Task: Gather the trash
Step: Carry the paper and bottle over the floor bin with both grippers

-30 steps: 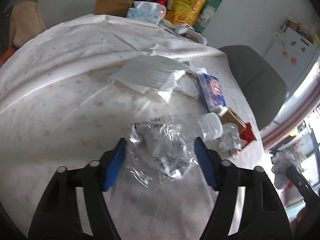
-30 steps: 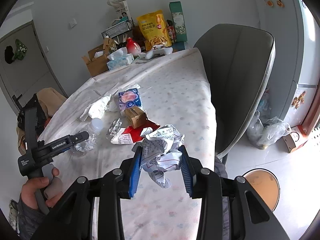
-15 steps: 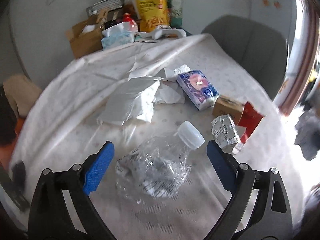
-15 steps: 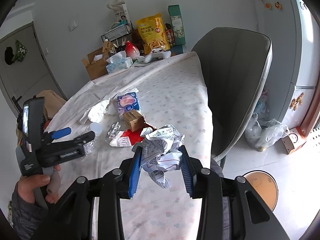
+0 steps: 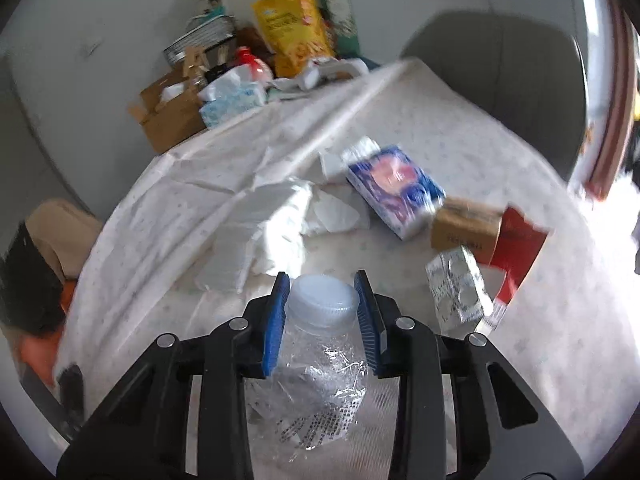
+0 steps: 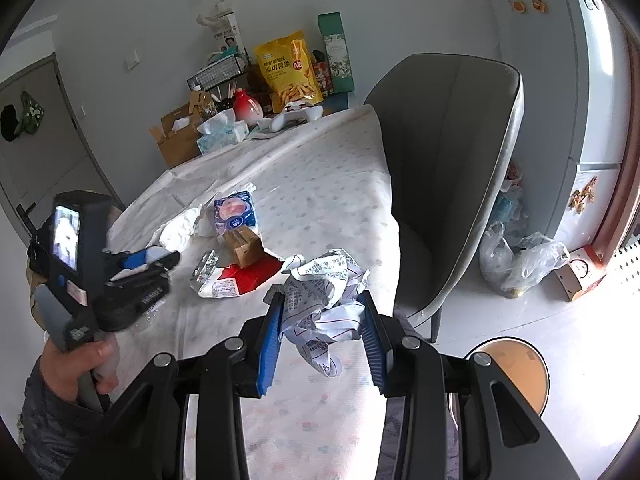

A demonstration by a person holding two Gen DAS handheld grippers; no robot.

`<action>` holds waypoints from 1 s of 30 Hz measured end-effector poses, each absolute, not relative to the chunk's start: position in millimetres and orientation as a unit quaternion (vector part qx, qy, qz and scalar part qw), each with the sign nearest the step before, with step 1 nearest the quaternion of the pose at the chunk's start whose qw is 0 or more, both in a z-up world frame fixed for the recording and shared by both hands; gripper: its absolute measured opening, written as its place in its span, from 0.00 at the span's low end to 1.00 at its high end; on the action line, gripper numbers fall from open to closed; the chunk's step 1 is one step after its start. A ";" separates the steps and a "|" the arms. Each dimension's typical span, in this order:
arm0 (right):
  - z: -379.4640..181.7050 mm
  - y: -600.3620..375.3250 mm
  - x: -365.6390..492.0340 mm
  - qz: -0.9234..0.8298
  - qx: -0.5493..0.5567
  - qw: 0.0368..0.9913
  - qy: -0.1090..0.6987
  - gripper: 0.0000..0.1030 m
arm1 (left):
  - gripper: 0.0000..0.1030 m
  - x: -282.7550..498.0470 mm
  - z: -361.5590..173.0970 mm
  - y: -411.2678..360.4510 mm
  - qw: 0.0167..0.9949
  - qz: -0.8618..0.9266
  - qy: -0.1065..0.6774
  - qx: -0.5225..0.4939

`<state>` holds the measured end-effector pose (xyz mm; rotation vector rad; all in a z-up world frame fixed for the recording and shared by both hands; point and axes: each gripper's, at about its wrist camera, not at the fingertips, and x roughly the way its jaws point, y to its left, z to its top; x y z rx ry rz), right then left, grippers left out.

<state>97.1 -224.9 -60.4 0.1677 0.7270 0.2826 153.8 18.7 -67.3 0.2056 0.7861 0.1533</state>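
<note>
L gripper (image 5: 322,288) was closing w/ pads at the cap of the crushed clear bottle (image 5: 320,360) over the table (image 5: 460,152), R gripper (image 6: 322,306) clamped on crumpled paper (image 6: 324,292).

Crushed clear plastic bottle (image 5: 320,344), white cap up, lower centre of left wrist view. Crumpled printed paper (image 6: 324,300) mid-frame in right view. Silver blister pack (image 5: 458,286), red-white wrapper (image 5: 516,244) right of bottle.
</note>
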 end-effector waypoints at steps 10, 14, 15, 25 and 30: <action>-55.2 -239.3 94.6 0.140 0.098 0.924 0.342 0.36 | 0.32 121.2 -16.8 28.8 0.946 0.101 0.308 0.022; -51.5 -246.4 92.6 0.130 0.095 0.927 0.339 0.36 | 0.32 111.1 1.2 23.5 0.956 0.086 0.281 -0.001; -50.0 -249.0 91.5 0.126 0.094 0.928 0.337 0.36 | 0.32 110.0 4.4 22.5 0.957 0.081 0.278 -0.006; -40.7 -282.7 86.0 0.083 0.098 0.936 0.329 0.36 | 0.32 112.9 9.8 -23.7 0.962 -0.007 0.269 -0.042; -39.0 -300.7 85.0 0.063 0.102 0.938 0.326 0.36 | 0.32 124.9 8.2 -55.3 0.958 -0.051 0.279 -0.045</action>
